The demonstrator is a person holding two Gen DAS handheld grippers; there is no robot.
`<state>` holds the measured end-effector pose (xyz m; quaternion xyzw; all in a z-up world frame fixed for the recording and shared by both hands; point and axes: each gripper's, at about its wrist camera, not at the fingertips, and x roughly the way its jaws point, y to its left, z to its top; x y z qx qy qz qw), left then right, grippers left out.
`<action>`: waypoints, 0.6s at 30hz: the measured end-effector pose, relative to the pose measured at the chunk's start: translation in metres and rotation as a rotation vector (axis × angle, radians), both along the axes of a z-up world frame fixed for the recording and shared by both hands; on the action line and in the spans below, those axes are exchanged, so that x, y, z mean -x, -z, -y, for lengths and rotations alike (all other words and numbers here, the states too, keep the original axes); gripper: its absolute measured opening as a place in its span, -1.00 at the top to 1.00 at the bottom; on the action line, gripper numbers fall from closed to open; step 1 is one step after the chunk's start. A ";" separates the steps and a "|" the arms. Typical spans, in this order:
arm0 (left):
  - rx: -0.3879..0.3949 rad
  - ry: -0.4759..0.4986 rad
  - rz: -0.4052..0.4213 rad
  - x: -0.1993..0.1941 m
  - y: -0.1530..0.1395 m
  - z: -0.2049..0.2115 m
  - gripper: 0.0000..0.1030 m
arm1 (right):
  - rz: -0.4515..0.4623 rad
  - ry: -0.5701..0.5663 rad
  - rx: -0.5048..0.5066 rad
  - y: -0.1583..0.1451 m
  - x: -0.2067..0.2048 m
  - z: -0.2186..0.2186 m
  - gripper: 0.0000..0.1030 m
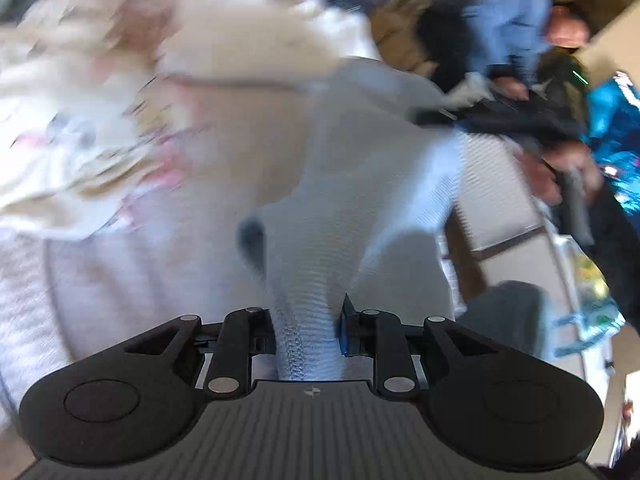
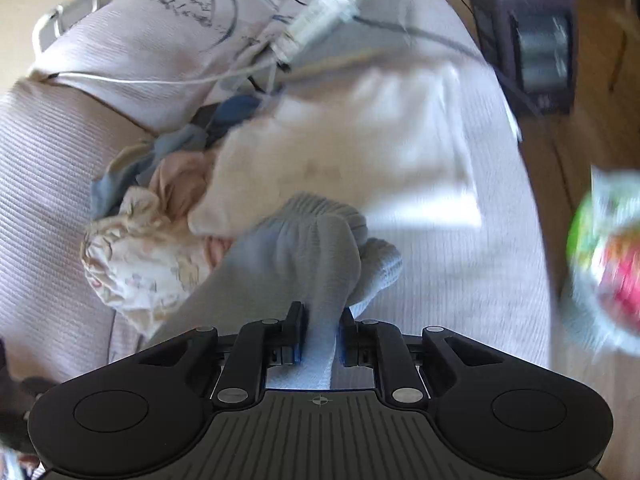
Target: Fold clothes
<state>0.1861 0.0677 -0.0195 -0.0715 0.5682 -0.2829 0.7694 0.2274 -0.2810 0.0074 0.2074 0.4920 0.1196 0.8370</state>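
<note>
Left wrist and right wrist: both jaws clamp the grey ribbed garment (image 1: 344, 168) between them

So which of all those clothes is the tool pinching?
The pale grey-blue ribbed garment. The right tool is shut on it, while the cream top and the crumpled patterned cloth just lie loose on the bedcover.

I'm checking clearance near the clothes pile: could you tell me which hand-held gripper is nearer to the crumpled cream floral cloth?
Right. The right hand-held gripper, shut on the grey knit garment, is just right of the cream floral cloth. The left hand-held gripper holds the same grey knit further back from it.
</note>
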 end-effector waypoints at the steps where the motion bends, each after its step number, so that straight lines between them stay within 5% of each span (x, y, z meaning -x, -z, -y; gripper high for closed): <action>1: -0.010 -0.021 -0.024 0.000 0.016 0.000 0.58 | -0.015 0.010 0.001 0.013 0.004 0.000 0.68; 5: -0.016 -0.124 -0.103 0.004 0.068 -0.004 0.31 | -0.017 0.030 0.064 0.053 0.009 -0.003 0.52; 8: 0.064 -0.252 -0.109 0.018 0.067 -0.023 0.16 | -0.043 0.085 0.129 0.053 0.006 -0.002 -0.48; 13: 0.231 -0.457 -0.093 0.052 0.041 -0.059 -0.07 | -0.004 0.075 0.138 0.030 0.009 0.006 -0.49; 16: 0.399 -0.579 -0.121 0.079 0.027 -0.075 -0.15 | 0.027 0.053 0.072 0.017 0.016 0.013 -0.49; 18: 0.435 -0.620 -0.142 0.094 0.029 -0.075 -0.20 | 0.043 0.033 0.030 0.010 0.020 0.018 -0.50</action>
